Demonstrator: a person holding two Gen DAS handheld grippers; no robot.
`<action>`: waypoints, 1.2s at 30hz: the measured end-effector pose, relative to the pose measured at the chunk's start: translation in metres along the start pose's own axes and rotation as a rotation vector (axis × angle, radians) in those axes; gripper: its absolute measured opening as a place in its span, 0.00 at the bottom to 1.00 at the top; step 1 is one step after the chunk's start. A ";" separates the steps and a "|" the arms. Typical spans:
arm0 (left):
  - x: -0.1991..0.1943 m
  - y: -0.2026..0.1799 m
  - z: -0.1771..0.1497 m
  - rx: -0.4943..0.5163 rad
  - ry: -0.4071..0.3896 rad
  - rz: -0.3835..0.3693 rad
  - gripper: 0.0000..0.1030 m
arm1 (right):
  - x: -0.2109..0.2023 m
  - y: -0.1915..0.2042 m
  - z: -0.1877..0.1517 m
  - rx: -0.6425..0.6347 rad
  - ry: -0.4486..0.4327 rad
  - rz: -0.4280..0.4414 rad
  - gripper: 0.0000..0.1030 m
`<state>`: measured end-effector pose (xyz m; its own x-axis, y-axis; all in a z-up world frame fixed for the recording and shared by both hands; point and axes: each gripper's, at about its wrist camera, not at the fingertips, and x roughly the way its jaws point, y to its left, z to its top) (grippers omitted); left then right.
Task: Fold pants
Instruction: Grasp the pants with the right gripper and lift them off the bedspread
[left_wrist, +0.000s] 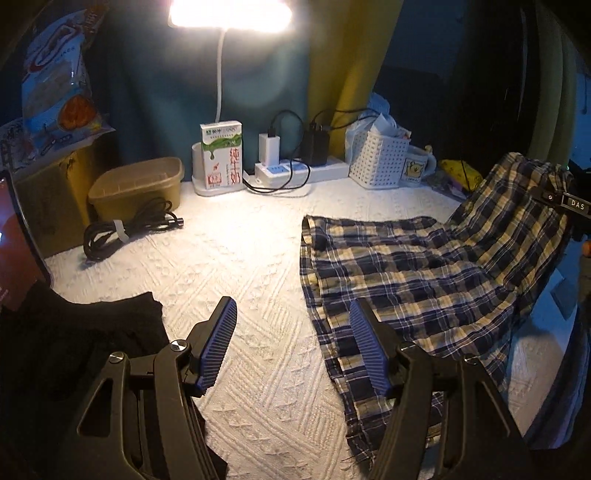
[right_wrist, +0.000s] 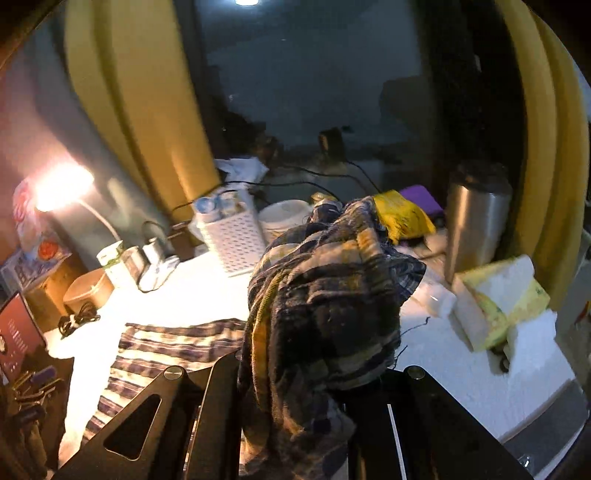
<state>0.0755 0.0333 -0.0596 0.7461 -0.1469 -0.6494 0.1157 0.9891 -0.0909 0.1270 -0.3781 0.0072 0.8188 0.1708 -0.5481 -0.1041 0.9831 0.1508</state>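
The plaid pants (left_wrist: 417, 273) in navy and cream lie on the white textured tabletop (left_wrist: 236, 258), right of centre. Their far right end rises off the table, lifted by my right gripper (left_wrist: 554, 195) at the right edge of the left wrist view. In the right wrist view the bunched plaid cloth (right_wrist: 325, 306) fills the space between the fingers, which it hides, and the rest trails down to the table (right_wrist: 177, 336). My left gripper (left_wrist: 293, 317) is open and empty, low over the table; its right finger (left_wrist: 365, 347) overlaps the near left edge of the pants.
A black garment (left_wrist: 74, 332) lies at the near left. A coiled black cable (left_wrist: 125, 229), a tan tub (left_wrist: 136, 184), a milk carton (left_wrist: 221, 155), a power strip (left_wrist: 295, 166), a white basket (left_wrist: 376, 158) and a mug (left_wrist: 417, 166) line the back. A steel cup (right_wrist: 476, 225) and tissue packs (right_wrist: 502, 302) stand right.
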 end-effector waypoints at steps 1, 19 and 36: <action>-0.002 0.002 0.000 0.001 -0.008 -0.001 0.62 | 0.000 0.006 0.001 -0.009 0.000 0.003 0.12; -0.017 0.046 -0.005 -0.049 -0.040 -0.013 0.62 | 0.022 0.128 0.001 -0.193 0.043 0.104 0.12; -0.017 0.071 -0.021 -0.118 -0.032 -0.011 0.62 | 0.087 0.220 -0.056 -0.330 0.232 0.218 0.12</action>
<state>0.0575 0.1065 -0.0713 0.7661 -0.1563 -0.6234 0.0475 0.9811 -0.1877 0.1443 -0.1430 -0.0534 0.6136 0.3495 -0.7080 -0.4651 0.8846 0.0337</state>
